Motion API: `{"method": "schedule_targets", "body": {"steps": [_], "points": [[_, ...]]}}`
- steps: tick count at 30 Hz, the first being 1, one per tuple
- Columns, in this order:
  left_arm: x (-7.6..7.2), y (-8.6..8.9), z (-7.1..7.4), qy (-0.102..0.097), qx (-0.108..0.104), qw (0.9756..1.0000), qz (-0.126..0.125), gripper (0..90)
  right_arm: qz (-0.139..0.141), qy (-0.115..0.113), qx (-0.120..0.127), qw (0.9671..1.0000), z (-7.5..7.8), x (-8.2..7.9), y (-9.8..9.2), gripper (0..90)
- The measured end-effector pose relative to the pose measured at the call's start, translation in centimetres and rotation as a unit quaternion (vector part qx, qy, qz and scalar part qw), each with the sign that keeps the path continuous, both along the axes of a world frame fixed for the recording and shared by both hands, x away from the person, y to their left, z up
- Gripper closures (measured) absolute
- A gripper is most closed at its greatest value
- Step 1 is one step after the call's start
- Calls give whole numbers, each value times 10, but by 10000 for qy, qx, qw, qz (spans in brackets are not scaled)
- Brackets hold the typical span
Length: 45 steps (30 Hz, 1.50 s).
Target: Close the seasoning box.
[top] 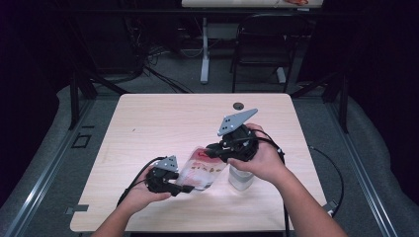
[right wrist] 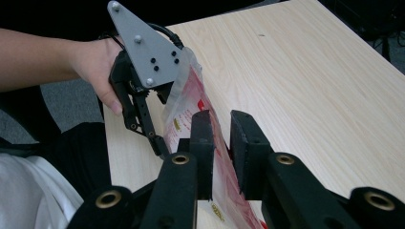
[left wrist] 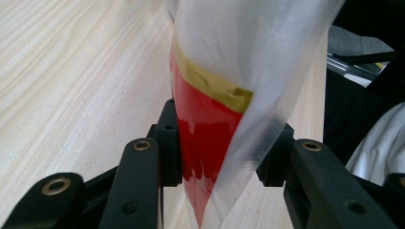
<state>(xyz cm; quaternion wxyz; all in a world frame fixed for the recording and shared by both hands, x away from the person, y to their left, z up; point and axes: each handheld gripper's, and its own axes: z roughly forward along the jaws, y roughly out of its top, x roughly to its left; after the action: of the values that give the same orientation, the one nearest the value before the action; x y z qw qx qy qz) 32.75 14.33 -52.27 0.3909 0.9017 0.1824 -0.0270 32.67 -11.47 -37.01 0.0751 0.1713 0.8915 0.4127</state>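
A clear plastic bag with red print and a gold stripe is held off the wooden table, slanting from lower left to upper right. My left gripper is shut on its lower end; in the left gripper view both pads of the left gripper press on the bag. My right gripper is at the bag's upper end. In the right gripper view the bag runs between the jaws of the right gripper, and a gap shows between the pads. The left gripper shows farther off there.
A small clear jar stands on the table just under the person's right hand. A round cable hole sits near the far edge. A black chair and a desk leg stand beyond the table.
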Motion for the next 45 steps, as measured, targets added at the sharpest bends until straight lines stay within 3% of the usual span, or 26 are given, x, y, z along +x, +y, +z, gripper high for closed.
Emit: {"method": "schedule_targets", "body": {"steps": [11, 24, 37, 45], "points": [[-1, 4, 0, 54, 12, 10000, -16, 621, -87, -13, 221, 9997, -10, -1, -11, 892], [-2, 9, 3, 13, 12, 10000, 40, 627, -241, 11, 596, 9979, -21, -2, -23, 900], [-3, 11, 0, 38, 89, 9999, 94, 629, -360, -46, 691, 9970, -35, -3, -29, 899], [-3, 14, -1, 91, 97, 9999, 91, 631, -432, -75, 875, 9952, -44, -4, -31, 899]]}}
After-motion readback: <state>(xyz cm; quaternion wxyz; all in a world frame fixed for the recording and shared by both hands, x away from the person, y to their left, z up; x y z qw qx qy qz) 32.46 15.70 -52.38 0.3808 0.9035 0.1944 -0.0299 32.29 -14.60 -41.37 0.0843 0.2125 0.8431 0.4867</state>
